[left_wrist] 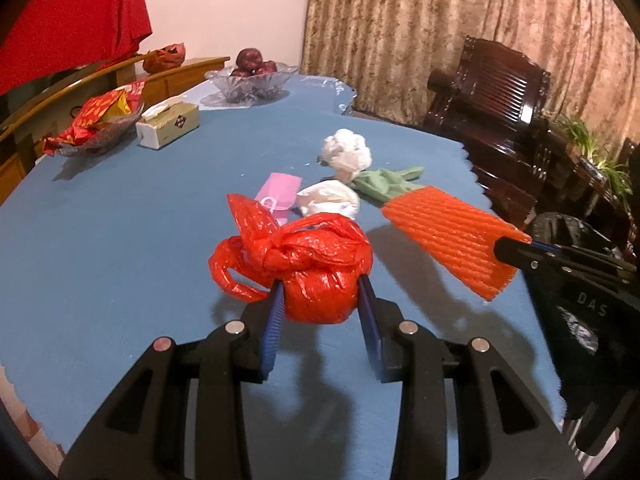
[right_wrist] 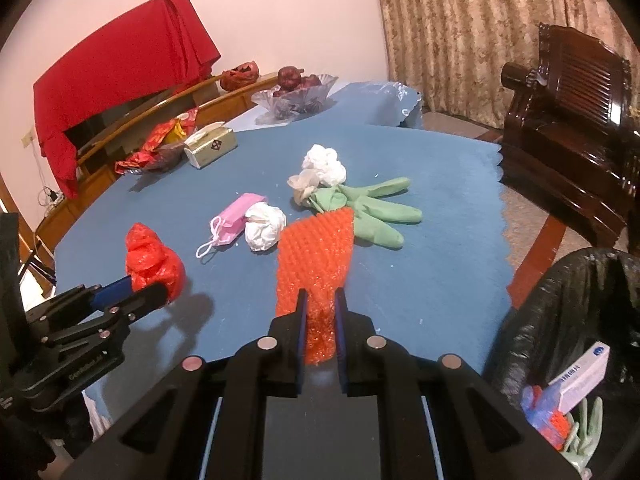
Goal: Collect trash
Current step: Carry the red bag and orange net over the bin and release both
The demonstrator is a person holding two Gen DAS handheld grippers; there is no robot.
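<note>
Left wrist view: left gripper (left_wrist: 322, 300) clamps a knotted red plastic bag (left_wrist: 304, 264) between its blue pads, jaws part-closed around the bundle, which hangs clear of the blue tablecloth (left_wrist: 120, 220). Right gripper (left_wrist: 510, 254) enters from the right edge, pinching one end of an orange foam net (left_wrist: 452, 236); the net's long axis runs up-left toward the table centre. Only a dark sliver of the bin shows at the far right, mostly cut off.

Right wrist view: right gripper (right_wrist: 320, 304) is nearly shut on the orange foam net (right_wrist: 316, 256), which stands up and away from the pads. Black-lined bin (right_wrist: 560, 320) sits low right, just beside this gripper and off the table edge, so the right hand is nearer to it; the left gripper (right_wrist: 148, 294) with its red bag (right_wrist: 154, 260) is well apart on the left. Bin contents are partly hidden; a box and a green glove show. Still on the cloth: pink mask (right_wrist: 236, 220), paper wads (right_wrist: 264, 226), green gloves (right_wrist: 376, 208).
</note>
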